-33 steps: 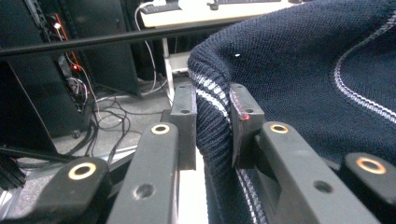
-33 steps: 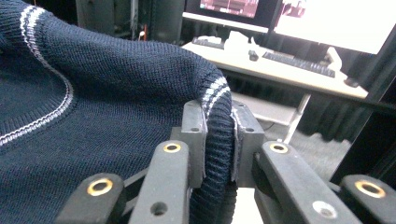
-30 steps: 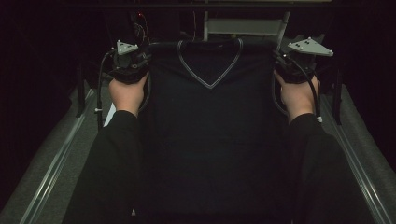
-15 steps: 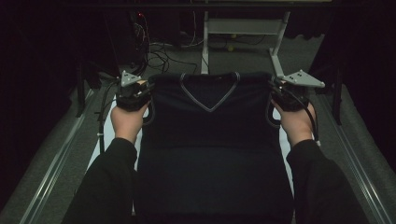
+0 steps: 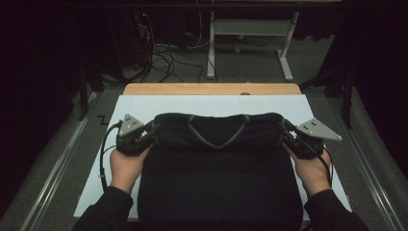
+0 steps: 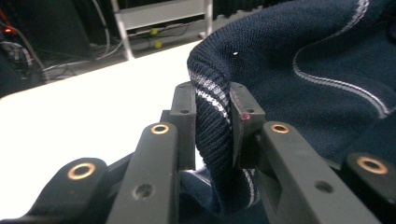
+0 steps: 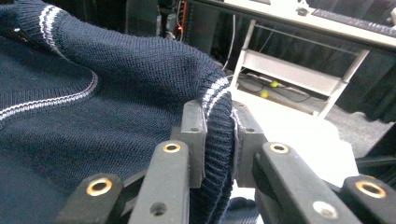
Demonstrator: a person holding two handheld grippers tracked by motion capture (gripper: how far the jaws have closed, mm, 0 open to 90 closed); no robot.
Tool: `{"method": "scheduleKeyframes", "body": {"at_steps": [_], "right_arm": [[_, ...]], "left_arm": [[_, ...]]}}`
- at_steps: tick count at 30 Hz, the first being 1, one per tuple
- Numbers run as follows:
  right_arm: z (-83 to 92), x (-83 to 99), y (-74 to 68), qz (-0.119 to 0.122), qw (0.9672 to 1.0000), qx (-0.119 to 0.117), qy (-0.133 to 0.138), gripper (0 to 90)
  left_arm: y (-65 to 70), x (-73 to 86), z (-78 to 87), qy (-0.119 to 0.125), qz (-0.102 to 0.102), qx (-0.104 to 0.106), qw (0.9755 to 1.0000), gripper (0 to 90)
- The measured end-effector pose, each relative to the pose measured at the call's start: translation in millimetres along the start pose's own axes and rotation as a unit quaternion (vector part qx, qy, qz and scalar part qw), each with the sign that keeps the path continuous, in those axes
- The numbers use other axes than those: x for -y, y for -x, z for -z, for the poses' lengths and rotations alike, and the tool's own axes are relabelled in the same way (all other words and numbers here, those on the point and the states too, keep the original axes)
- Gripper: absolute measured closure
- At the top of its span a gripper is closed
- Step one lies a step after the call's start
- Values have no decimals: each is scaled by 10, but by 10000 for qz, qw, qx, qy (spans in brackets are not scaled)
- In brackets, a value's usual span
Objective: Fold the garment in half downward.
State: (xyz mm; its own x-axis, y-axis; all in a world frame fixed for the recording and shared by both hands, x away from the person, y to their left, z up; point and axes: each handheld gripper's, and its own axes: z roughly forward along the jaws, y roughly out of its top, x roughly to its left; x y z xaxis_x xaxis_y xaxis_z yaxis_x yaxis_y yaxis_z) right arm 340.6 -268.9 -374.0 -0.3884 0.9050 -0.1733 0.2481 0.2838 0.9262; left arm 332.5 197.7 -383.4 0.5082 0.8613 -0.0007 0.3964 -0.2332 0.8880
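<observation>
A navy sweater is laid on the white table, its V-neck end bunched up. Its striped shoulder edges are clamped by the left gripper and right gripper, jaws pressed on the knit. A cable is seen by the left hand.

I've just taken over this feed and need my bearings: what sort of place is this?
Probably a lab or recording workspace, not a home. A white board laid over a wooden tabletop serves as the work surface, loose cables trail across the grey carpet, and a metal desk frame stands behind. Dark surroundings suggest a staged setup.
</observation>
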Motion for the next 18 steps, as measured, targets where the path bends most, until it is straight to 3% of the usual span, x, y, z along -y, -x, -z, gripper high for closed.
{"method": "scheduleKeyframes", "body": {"at_steps": [8,12,16,18], "right_arm": [[332,395,-163,-7,9998,-202,7,790],[473,549,-250,-181,9994,-292,-30,790],[618,667,-319,-168,9992,-348,-71,790],[703,718,-350,-197,9991,-371,-54,790]], "left_arm": [[193,478,225,-139,8,277,9995,708],[288,646,339,-240,39,343,9991,708],[350,771,472,-249,144,531,9982,707],[389,836,533,-328,84,561,9979,707]]}}
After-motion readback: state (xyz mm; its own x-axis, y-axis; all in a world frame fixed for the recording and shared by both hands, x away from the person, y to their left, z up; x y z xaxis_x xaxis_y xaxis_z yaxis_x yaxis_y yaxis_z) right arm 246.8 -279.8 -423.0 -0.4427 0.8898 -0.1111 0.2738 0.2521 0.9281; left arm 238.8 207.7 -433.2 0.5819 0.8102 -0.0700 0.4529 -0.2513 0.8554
